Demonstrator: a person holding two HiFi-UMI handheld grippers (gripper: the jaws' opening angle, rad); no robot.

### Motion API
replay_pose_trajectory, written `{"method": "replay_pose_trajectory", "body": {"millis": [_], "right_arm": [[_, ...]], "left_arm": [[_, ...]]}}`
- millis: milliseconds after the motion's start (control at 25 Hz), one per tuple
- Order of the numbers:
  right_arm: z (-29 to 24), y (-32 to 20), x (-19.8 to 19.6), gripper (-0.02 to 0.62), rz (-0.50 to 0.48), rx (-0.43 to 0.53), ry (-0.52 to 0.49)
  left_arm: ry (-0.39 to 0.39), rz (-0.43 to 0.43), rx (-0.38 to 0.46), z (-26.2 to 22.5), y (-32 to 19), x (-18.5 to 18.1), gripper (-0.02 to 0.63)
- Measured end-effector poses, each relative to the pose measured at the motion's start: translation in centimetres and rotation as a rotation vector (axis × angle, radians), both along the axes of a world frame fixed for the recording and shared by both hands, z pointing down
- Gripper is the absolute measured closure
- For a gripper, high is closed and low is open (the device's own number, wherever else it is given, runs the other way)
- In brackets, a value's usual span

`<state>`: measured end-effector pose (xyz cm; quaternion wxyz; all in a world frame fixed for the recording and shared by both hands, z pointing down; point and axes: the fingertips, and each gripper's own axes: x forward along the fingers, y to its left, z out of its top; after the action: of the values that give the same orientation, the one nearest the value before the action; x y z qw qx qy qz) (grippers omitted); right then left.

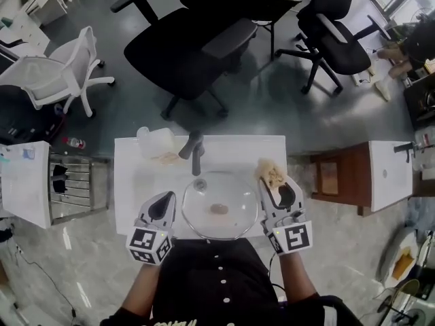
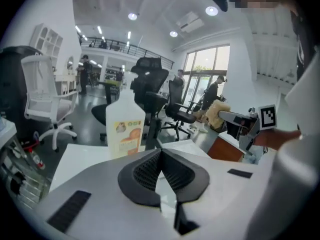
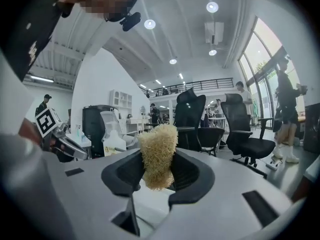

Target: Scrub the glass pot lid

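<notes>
The glass pot lid (image 1: 219,204) lies flat in the round basin at the front of the white sink counter (image 1: 132,175), a brownish smear at its middle. My right gripper (image 1: 275,179) hovers at the lid's right edge, shut on a tan loofah scrubber (image 1: 272,172) whose fibrous tuft (image 3: 158,155) sticks up between the jaws. My left gripper (image 1: 164,200) sits at the lid's left edge, jaws pressed together with nothing between them (image 2: 159,160).
A dark faucet (image 1: 194,149) stands behind the basin. A white detergent bottle (image 1: 153,142) lies at the counter's back left, seen upright ahead in the left gripper view (image 2: 125,123). Office chairs (image 1: 190,39) stand beyond the counter; a wire rack (image 1: 71,182) is on the left.
</notes>
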<state>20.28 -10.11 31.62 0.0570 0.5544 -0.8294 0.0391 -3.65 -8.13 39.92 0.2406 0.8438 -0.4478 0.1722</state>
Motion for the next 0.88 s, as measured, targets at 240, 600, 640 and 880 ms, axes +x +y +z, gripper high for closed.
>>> {"method": "replay_pose_trajectory", "body": {"millis": [240,600,640,880], "right_arm": [[4.3,-1.0,-1.6,0.436,-0.046,-0.08,0.096],[15.6,-0.7,-6.0,0.436,-0.324,-0.184,0.437],[16.9,-0.5,-6.6,0.436,-0.353,-0.189,0.458],[22.7,0.0,-9.2,0.436,-0.508,-0.18,0.619]], "left_arm": [[0.038,0.088,-0.309,8.8,1.1,-1.2,0.58],[0.293,0.128,-0.59,17.0,1.2,-1.5,0.58],[0.297,0.134,-0.603,17.7,1.3,-1.5,0.58],[0.308,0.174,-0.648,20.5,0.7,-1.4,0.58]]}}
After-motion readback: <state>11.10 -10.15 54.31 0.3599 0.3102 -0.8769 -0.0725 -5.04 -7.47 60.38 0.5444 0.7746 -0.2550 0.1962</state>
